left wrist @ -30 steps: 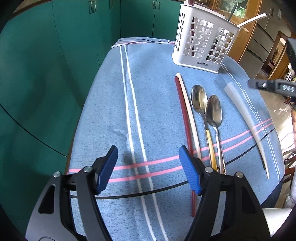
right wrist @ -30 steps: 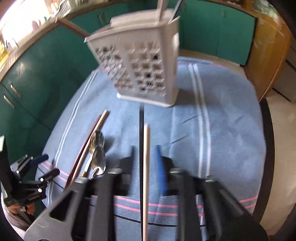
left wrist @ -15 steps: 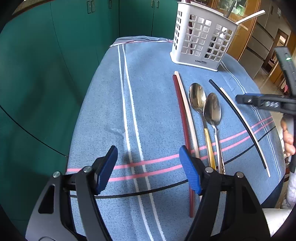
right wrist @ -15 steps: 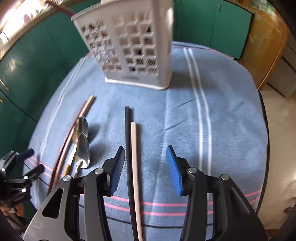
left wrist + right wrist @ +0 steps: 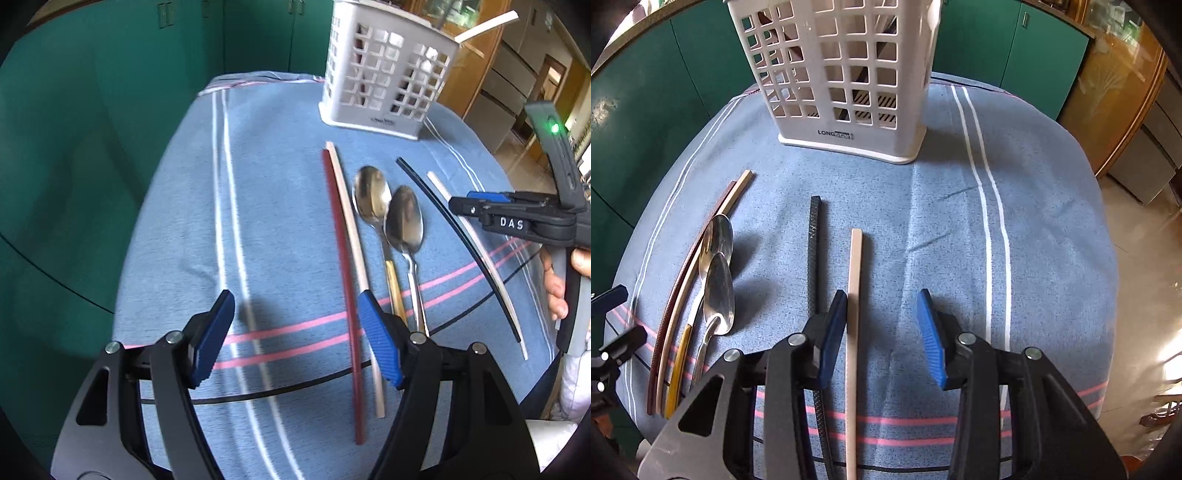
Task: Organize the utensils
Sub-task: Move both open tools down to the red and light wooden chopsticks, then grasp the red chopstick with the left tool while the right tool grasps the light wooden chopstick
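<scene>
**Utensils laid lengthwise on cloth; both grippers released**

Left gripper [image 5: 295, 339]: jaws spread wide, nothing between them, held low over the blue striped tablecloth [image 5: 288, 206]. Right gripper [image 5: 882, 332]: jaws likewise apart and empty; the beige chopstick [image 5: 855, 295] runs on the cloth just inside its left finger, the black chopstick [image 5: 814, 251] just outside that finger.

Six long utensils lie on the cloth, all with their long axes running roughly from the near edge toward the white perforated utensil caddy [image 5: 846, 74] at the far end. In the left wrist view, from left: a dark red chopstick [image 5: 345, 280] and a cream chopstick [image 5: 351, 221] side by side, touching or nearly so; a gold-handled spoon [image 5: 371, 199] and a steel-handled spoon [image 5: 404, 221], bowls toward the caddy, handles toward the near edge, the bowls overlapping slightly; then the black and beige pair, well apart from the spoons.

The caddy stands upright, with a white stick-like utensil [image 5: 484, 27] leaning out of its top.
</scene>
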`<state>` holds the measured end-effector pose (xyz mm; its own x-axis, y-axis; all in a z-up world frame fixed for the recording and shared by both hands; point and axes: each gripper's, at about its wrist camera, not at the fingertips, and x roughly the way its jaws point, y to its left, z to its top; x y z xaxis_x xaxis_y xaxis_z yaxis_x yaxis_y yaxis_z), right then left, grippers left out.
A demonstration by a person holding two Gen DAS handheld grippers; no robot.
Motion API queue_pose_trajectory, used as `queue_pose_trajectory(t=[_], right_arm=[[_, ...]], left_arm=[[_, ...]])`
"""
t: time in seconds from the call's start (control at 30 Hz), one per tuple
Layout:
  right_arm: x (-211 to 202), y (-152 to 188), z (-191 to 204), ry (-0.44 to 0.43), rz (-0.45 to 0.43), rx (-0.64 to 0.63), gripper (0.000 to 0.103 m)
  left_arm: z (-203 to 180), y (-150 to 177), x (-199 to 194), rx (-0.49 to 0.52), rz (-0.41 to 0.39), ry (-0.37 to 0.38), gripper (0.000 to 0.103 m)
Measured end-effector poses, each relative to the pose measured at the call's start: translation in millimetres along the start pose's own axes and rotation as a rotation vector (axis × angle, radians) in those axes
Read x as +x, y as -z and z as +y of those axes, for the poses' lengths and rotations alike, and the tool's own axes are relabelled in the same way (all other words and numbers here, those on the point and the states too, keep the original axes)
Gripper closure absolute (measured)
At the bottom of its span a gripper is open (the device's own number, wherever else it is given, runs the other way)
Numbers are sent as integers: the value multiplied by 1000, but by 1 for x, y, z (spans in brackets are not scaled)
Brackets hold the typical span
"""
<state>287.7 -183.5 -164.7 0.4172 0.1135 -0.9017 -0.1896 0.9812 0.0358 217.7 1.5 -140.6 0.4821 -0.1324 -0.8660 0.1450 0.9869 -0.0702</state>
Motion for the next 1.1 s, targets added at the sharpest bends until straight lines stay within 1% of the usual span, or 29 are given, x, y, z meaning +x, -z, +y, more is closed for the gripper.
queue_pose_trajectory(t=[0.1,0.17,0.23,0.3,0.4,0.43,0.47,0.5,0.53,0.57,0.6,0.73,0.8,0.87,0.9,0.97,1.03,1.1], right_arm=[[-2,1,-3,-3,-2,0,63],[-3,1,-2,-2,-3,0,63],[-4,1,-2,3,-2,1,63],[-4,1,-1,7,-2,1,63],[-4,1,-1,7,-8,6,63],[-5,1,-1,7,-9,7,63],[-4,1,-1,7,-11,9,63],[-4,1,0,8,-12,10,63],[-4,0,-1,8,-12,11,63],[-4,0,-1,8,-14,13,63],[-4,0,-1,7,-16,14,63],[-5,2,-2,5,-30,15,64],[-6,3,-3,-3,-31,22,71],[-7,3,-4,-13,-29,31,84],[-7,3,-5,-19,-27,35,87],[-9,4,-9,-37,-18,41,95],[-10,5,-12,-49,-6,40,96],[-12,8,-14,-42,3,41,96]], left_arm=[[-3,1,7,7,15,-14,34],[-7,1,9,29,13,-45,34],[-8,-1,12,30,15,-86,34],[-7,-6,16,17,13,-103,35],[-8,-15,19,15,17,-118,42],[-9,-17,20,18,18,-120,48],[-10,-19,20,24,20,-119,65],[-13,-21,20,34,23,-122,76],[-15,-22,20,45,28,-137,93],[-16,-22,20,53,31,-147,95],[-16,-21,20,53,33,-142,95],[-5,-16,15,4,58,-101,97],[2,-12,11,-26,79,-91,98],[7,-7,9,-42,94,-88,98],[9,-4,6,-47,103,-86,98],[10,0,3,-52,112,-83,98],[11,3,1,-56,117,-81,98],[11,6,0,-56,121,-83,98]])
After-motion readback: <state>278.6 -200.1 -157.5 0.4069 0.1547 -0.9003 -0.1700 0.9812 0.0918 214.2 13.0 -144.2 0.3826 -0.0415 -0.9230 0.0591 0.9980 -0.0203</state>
